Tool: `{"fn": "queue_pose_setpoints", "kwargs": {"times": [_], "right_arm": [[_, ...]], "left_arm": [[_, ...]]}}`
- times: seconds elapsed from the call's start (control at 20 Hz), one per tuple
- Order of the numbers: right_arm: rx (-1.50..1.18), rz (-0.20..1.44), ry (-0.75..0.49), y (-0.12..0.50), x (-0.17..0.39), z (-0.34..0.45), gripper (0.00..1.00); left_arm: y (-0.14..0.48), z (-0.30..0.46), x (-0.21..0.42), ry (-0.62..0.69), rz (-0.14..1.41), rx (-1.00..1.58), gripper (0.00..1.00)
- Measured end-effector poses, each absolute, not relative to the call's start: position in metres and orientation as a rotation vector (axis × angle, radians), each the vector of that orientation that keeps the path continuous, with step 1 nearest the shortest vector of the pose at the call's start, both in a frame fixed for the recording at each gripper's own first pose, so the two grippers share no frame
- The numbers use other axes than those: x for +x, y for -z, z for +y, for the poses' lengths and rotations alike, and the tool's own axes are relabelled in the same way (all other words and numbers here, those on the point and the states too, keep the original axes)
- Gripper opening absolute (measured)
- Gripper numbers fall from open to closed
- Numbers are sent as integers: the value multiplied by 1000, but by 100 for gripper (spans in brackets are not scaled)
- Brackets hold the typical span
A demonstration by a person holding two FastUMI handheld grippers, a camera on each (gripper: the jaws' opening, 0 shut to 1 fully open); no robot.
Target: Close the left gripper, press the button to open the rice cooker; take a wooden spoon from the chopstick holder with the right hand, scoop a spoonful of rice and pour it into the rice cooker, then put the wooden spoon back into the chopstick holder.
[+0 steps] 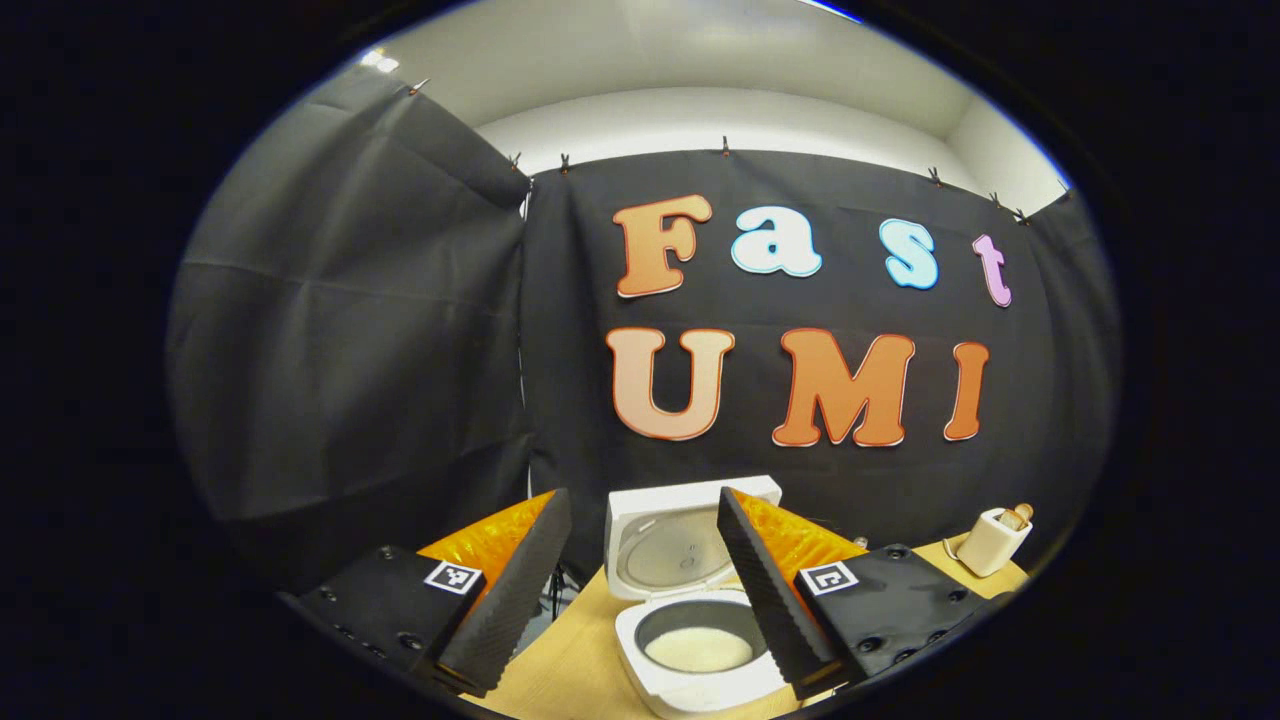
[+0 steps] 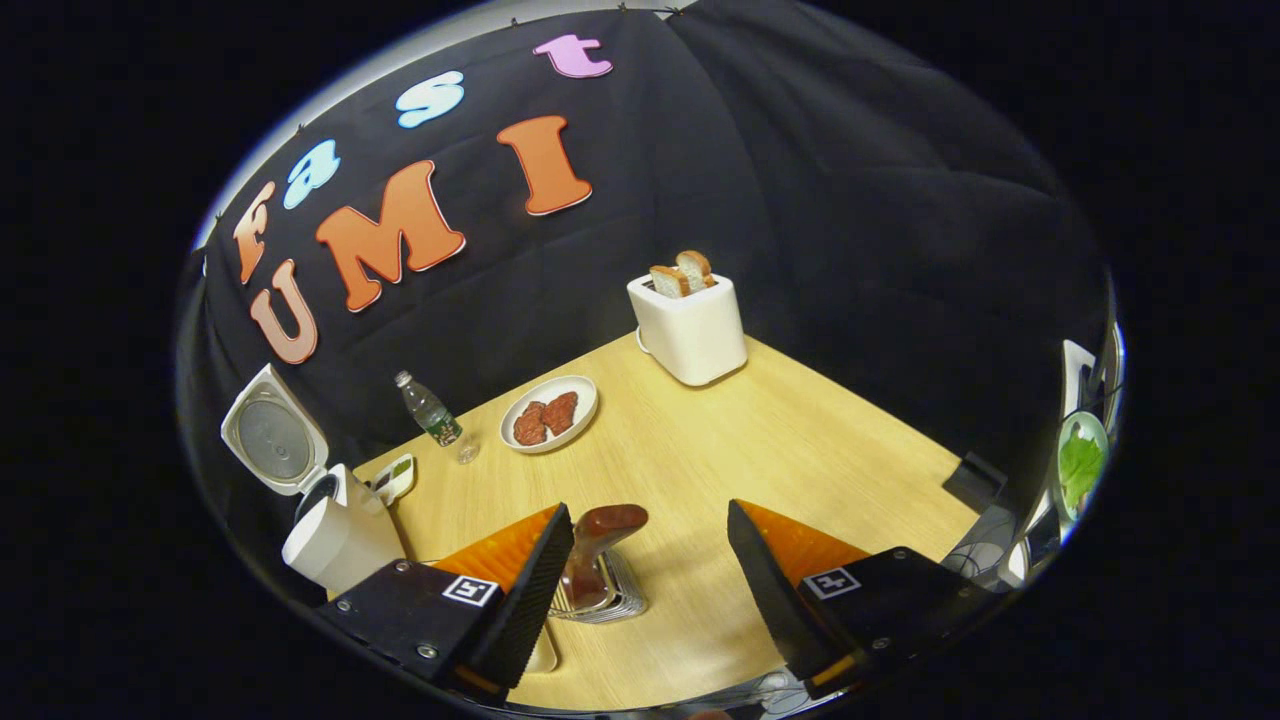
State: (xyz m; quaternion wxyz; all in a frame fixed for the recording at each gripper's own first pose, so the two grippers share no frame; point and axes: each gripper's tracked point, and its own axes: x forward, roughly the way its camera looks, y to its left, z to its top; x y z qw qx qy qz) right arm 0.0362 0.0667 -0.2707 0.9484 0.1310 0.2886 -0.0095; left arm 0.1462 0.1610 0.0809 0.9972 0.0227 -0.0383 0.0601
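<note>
looking at how things are lying, you're sitting in the last stretch: the white rice cooker (image 1: 690, 600) is standing with its lid tipped up, and pale rice is showing in the dark inner pot. your left gripper (image 1: 640, 590) is hovering over it with its fingers spread wide, gripping nothing.

over in the right gripper view, the brown wooden spoon (image 2: 597, 545) is standing bowl-up in the wire chopstick holder (image 2: 600, 598) on the light wooden table (image 2: 780, 440), just beside the inner finger on your left side. your right gripper (image 2: 650, 580) is open too, fingers well apart, and i can't tell for sure whether that finger is touching the spoon. nothing is clamped.

so i'm guessing the spoon is back home, or you're about to grab it. the rice in the pot is making me lean toward done. if it's done, you're just needing to pull the right gripper up and clear without nudging the handle. the white toaster (image 2: 690, 325) and the plate with reddish patties (image 2: 548, 413) are well out of your way.
</note>
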Motion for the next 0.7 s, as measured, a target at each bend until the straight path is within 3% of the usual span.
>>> {"fn": "queue_pose_setpoints", "kwargs": {"times": [0.3, 0.7], "right_arm": [[220, 563, 91, 262, 26, 41, 95], [227, 553, 161, 253, 5, 23, 95]], "left_arm": [[-119, 143, 241, -86, -78, 34, 99], [-75, 124, 355, -57, 44, 89, 100]]}}
